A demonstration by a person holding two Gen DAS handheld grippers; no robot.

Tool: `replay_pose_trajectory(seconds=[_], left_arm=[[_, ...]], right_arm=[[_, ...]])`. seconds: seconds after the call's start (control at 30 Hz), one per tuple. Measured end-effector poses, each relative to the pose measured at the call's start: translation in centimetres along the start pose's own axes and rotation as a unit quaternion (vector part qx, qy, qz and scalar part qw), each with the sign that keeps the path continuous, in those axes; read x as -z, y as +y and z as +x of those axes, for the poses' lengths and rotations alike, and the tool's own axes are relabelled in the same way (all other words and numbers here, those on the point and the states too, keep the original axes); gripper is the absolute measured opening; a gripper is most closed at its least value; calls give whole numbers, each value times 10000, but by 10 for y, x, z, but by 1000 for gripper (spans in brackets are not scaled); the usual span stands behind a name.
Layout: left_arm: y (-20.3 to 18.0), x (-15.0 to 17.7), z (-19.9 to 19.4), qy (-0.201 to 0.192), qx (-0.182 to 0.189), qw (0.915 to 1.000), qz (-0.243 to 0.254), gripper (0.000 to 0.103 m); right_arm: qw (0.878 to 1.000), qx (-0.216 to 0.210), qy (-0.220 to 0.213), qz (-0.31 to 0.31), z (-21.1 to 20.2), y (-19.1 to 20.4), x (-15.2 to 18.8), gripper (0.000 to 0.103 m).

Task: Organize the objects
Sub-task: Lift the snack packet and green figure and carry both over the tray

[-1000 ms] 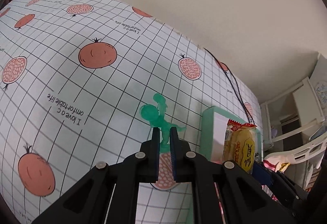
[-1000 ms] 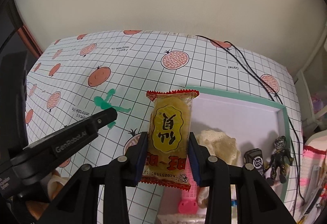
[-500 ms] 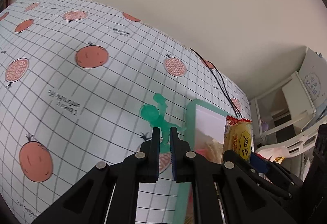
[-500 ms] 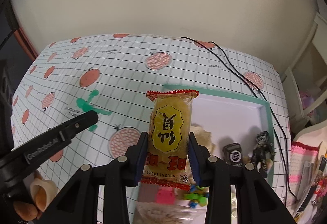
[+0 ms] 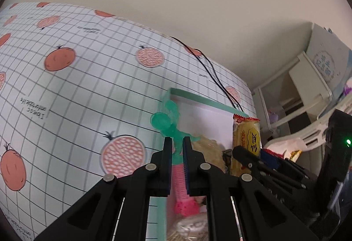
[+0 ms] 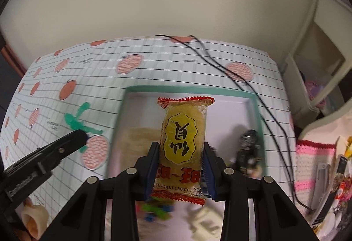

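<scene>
- your left tongs (image 5: 175, 144) are clamped on a little translucent green figure (image 5: 170, 124); it sticks up out of the tips, held in the air right at the near-left edge of the tray
- your right tongs (image 6: 180, 149) are squeezed onto a yellow snack packet (image 6: 184, 138) with a red crimped border, gripped by its sides around the lower half; the packet stands upright over the middle of the tray
- the tray (image 6: 222, 91) is a shallow box with a teal rim and a pale inside, sitting on the surface (image 5: 88, 87), which has a grid cloth with orange fruit prints
- in the tray you've got a small dark figure (image 6: 249, 148) near the right wall; a beige round crinkly thing (image 5: 206, 150) to the left of the packet; something pink and ribbed (image 5: 181, 190) under your left tongs; some green and blue bits (image 6: 157, 210) and a whitish piece (image 6: 205, 218) at the near end, too blurry to name
- from the right wrist view your left tongs show up off to the left of the tray, over the cloth, with the green figure poking out past the tip
- a black cable (image 6: 228, 69) runs across the cloth behind and along the right side of the tray
- white shelving (image 5: 308, 91) sits off to the right of the surface; there's a pink and white knitted thing (image 6: 312, 166) beside the tray on that side
</scene>
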State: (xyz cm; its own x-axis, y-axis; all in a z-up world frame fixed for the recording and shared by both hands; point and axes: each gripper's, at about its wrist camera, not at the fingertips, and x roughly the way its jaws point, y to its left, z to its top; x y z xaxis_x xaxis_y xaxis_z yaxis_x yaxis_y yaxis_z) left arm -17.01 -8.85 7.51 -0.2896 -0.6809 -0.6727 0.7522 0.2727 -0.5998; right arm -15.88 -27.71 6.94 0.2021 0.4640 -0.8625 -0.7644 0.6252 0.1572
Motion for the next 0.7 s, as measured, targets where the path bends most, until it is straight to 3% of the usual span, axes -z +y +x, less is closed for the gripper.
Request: replay_pose_trajectory(seconds=[0.3, 0.7], left_arm=[[-35, 9, 9, 110, 213, 9991, 339, 9], [-65, 22, 27, 288, 278, 9971, 651, 9]], right_arm=[[9999, 29, -19, 134, -3, -38, 2, 40], [9998, 10, -58, 212, -6, -57, 5, 40]])
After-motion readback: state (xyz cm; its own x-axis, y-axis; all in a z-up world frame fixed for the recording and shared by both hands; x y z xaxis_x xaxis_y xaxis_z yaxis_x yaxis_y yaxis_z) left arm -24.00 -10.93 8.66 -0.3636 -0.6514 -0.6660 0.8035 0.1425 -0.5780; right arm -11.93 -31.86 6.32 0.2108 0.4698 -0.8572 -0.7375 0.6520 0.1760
